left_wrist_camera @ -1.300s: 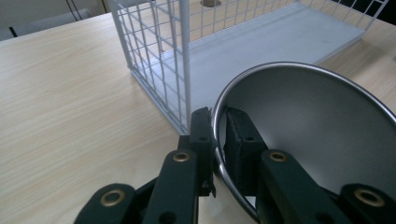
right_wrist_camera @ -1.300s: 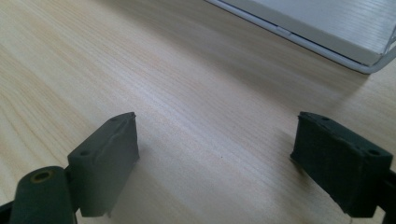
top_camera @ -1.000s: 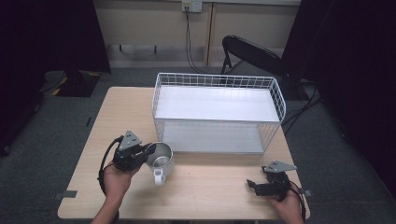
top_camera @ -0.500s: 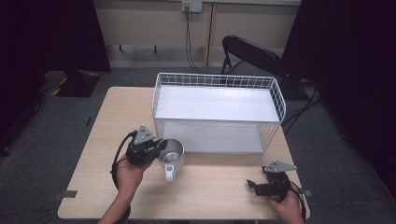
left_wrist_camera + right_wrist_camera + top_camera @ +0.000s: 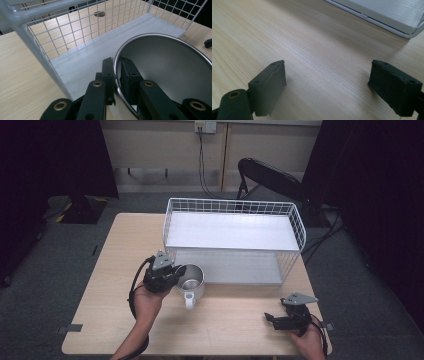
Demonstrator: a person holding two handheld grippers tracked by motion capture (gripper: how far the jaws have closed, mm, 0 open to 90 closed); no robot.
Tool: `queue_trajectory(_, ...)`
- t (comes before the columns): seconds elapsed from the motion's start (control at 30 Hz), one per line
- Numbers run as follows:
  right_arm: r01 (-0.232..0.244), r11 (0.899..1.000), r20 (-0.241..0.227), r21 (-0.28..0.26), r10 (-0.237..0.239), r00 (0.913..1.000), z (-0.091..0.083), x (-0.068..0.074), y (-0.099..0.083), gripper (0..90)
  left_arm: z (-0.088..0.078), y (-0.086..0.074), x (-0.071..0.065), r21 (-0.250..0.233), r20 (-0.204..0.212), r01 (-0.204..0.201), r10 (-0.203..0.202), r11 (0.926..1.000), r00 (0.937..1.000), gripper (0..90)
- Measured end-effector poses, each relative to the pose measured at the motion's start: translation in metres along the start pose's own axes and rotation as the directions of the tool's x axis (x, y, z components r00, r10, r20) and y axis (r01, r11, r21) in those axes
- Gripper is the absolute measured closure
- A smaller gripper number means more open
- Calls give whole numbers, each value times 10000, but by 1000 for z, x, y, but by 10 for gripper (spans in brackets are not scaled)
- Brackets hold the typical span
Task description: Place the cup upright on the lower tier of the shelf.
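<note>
Left gripper (image 5: 117,72) pinches mug (image 5: 191,280) rim, right gripper (image 5: 334,85) wide, idle. Keep mug level; clear wire basket (image 5: 295,227) front before lowering.

My left gripper (image 5: 175,273) is a chunky black body with a grey three-cornered plate (image 5: 161,262) on top and a black cable (image 5: 134,292) looping off its near side. Seen along its own length, its two black jaws are flat-sided links pinned with brass-coloured rivets (image 5: 97,84), each ending in a ribbed black pad (image 5: 126,70). My right gripper (image 5: 271,318) is the same build: black housing, grey plate (image 5: 299,298), block-shaped matte pads (image 5: 270,87). Both forearms are bare, with no sleeves.
</note>
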State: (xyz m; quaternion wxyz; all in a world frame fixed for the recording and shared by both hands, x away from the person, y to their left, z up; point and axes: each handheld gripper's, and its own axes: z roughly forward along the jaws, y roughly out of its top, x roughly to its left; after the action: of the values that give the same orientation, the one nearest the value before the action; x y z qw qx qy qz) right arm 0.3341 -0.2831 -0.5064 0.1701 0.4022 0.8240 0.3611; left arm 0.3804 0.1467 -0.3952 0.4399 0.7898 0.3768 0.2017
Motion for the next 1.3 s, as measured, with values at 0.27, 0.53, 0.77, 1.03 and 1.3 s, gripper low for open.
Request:
queue_trajectory(0.27, 6, 10000, -1, 0, -6, 10000, 0, 0, 0, 131, 7, 6, -4, -228, -70, 23, -25, 9997, 10000, 820)
queue_trajectory(0.53, -3, 10000, 2, -1, 3, 10000, 0, 0, 0, 131, 14, 8, -7, -371, -216, 137, -145, 9992, 9997, 820)
queue_trajectory(0.77, 3, 10000, 5, 0, -3, 10000, 0, 0, 0, 131, 22, 7, -12, -477, -540, -71, 45, 9988, 9985, 820)
queue_trajectory(1.03, 1, 10000, 10, -1, -1, 10000, 0, 0, 0, 131, 33, 8, -18, -504, -713, -137, 101, 9986, 9974, 820)
queue_trajectory(1.3, 3, 10000, 23, -4, -3, 10000, 0, 0, 0, 131, 42, 11, -24, -457, -717, -253, 219, 9986, 9972, 820)
